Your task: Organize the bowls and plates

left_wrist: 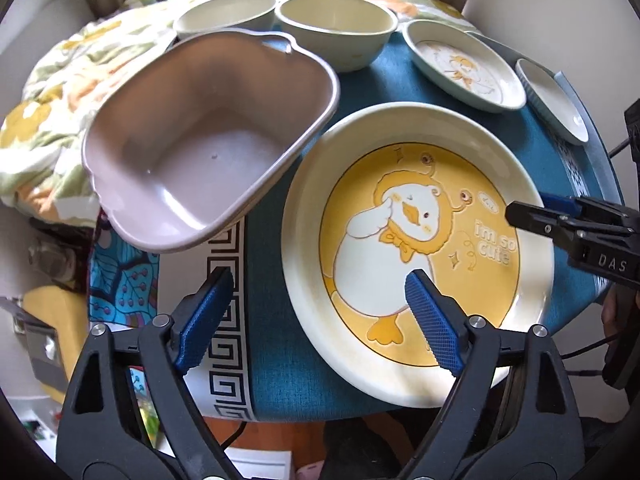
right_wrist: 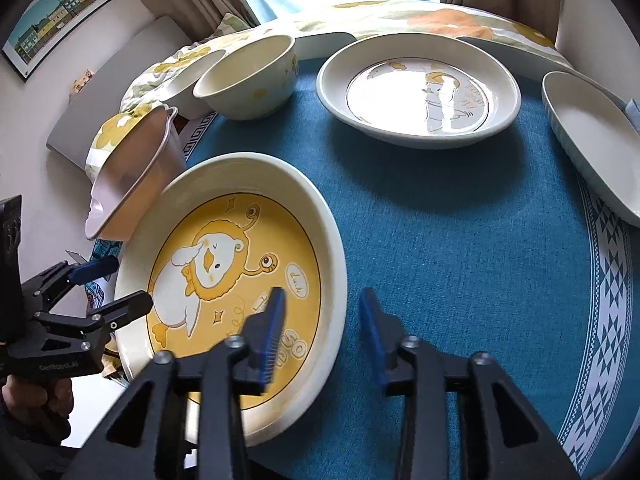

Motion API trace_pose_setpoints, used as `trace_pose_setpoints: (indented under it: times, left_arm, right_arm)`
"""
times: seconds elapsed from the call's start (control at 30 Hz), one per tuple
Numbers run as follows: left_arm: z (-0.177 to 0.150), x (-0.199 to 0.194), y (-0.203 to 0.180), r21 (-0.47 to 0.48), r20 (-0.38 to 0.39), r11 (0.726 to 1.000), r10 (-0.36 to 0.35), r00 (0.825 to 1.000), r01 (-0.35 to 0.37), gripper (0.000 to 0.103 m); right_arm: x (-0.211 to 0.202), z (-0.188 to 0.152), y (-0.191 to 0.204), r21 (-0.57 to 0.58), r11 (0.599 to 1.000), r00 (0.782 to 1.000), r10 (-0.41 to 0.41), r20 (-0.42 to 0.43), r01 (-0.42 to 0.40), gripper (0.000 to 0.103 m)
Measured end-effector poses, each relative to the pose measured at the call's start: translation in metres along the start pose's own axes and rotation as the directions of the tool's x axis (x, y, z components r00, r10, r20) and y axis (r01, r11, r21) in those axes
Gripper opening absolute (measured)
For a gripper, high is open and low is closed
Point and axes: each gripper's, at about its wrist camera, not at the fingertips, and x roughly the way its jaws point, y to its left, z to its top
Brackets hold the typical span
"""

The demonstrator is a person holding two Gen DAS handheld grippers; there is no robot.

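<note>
A large cream plate with a yellow duck picture (left_wrist: 420, 240) lies on the blue tablecloth; it also shows in the right wrist view (right_wrist: 232, 264). My left gripper (left_wrist: 320, 284) is open, its jaws astride the plate's left rim. My right gripper (right_wrist: 322, 300) is open, its jaws astride the plate's right rim; it shows in the left wrist view (left_wrist: 524, 216). A pink-grey square tub (left_wrist: 208, 140) sits tilted left of the plate. Two cream bowls (left_wrist: 336, 28) (left_wrist: 226, 14), a smaller duck plate (left_wrist: 464, 66) (right_wrist: 418, 88) and a white dish (left_wrist: 552, 100) (right_wrist: 592, 132) stand farther back.
The blue tablecloth (right_wrist: 460, 240) has a patterned border at the table's round edge. A floral blanket (left_wrist: 64, 80) lies behind and left of the table. Curtains and a window are at the back. Clutter lies on the floor at the left.
</note>
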Motion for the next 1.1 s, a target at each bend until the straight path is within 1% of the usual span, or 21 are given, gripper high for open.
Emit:
trace_pose_setpoints:
  times: [0.03,0.17,0.27,0.37,0.5,0.6,0.7,0.8,0.83,0.87,0.9,0.93,1.03,1.1]
  left_arm:
    - [-0.001,-0.001,-0.002,0.01,-0.001,1.0,0.002,1.0,-0.002,0.087]
    - [-0.007,-0.01,-0.007,0.024,-0.003,1.0,0.004,1.0,-0.004,0.087]
    - [-0.011,-0.03,-0.017,0.023,0.023,1.0,0.009,1.0,-0.01,0.087]
    - [-0.013,-0.053,-0.037,0.032,0.06,0.999,0.01,0.998,-0.012,0.087]
    - [-0.008,-0.085,-0.077,0.056,0.124,0.998,0.008,0.992,-0.016,0.087]
    - [0.001,-0.107,-0.115,0.081,0.168,0.997,-0.029,0.985,0.015,0.087]
    - [0.015,-0.122,-0.158,0.129,0.203,0.991,-0.069,0.977,0.043,0.087]
    - [0.033,-0.135,-0.199,0.19,0.245,0.979,-0.12,0.962,0.074,0.088]
    - [0.041,-0.137,-0.212,0.21,0.25,0.974,-0.138,0.958,0.086,0.089]
    - [0.049,-0.138,-0.224,0.228,0.251,0.969,-0.152,0.956,0.094,0.091]
    - [0.059,-0.139,-0.236,0.248,0.251,0.964,-0.165,0.954,0.101,0.096]
    - [0.068,-0.139,-0.247,0.265,0.254,0.959,-0.171,0.952,0.101,0.102]
    - [0.092,-0.133,-0.277,0.333,0.266,0.938,-0.189,0.945,0.094,0.103]
    - [0.11,-0.123,-0.291,0.369,0.245,0.924,-0.2,0.949,0.1,0.103]
  right_arm:
    - [-0.002,-0.001,0.001,-0.004,1.0,1.0,-0.008,0.009,0.008,0.064]
    - [-0.013,-0.007,-0.002,0.026,1.0,1.0,-0.007,0.017,0.006,0.064]
    - [-0.033,-0.011,-0.006,0.036,0.999,0.999,-0.002,0.046,0.001,0.064]
    - [-0.061,-0.016,-0.015,0.028,1.0,0.996,-0.009,0.086,0.006,0.064]
    - [-0.108,-0.026,-0.036,0.022,1.0,0.987,-0.02,0.161,0.017,0.064]
    - [-0.143,-0.035,-0.058,0.039,0.999,0.979,-0.036,0.2,0.029,0.064]
    - [-0.175,-0.04,-0.08,0.046,0.997,0.969,-0.064,0.239,0.055,0.064]
    - [-0.206,-0.045,-0.102,0.053,0.995,0.95,-0.097,0.298,0.085,0.064]
    - [-0.214,-0.045,-0.108,0.059,0.993,0.942,-0.114,0.317,0.1,0.071]
    - [-0.22,-0.045,-0.115,0.072,0.99,0.933,-0.138,0.331,0.121,0.079]
    - [-0.226,-0.043,-0.121,0.086,0.987,0.928,-0.158,0.337,0.137,0.099]
    - [-0.231,-0.043,-0.126,0.097,0.984,0.922,-0.172,0.346,0.148,0.103]
    - [-0.245,-0.044,-0.144,0.127,0.975,0.887,-0.221,0.407,0.184,0.103]
    - [-0.249,-0.044,-0.155,0.149,0.962,0.87,-0.271,0.412,0.228,0.103]
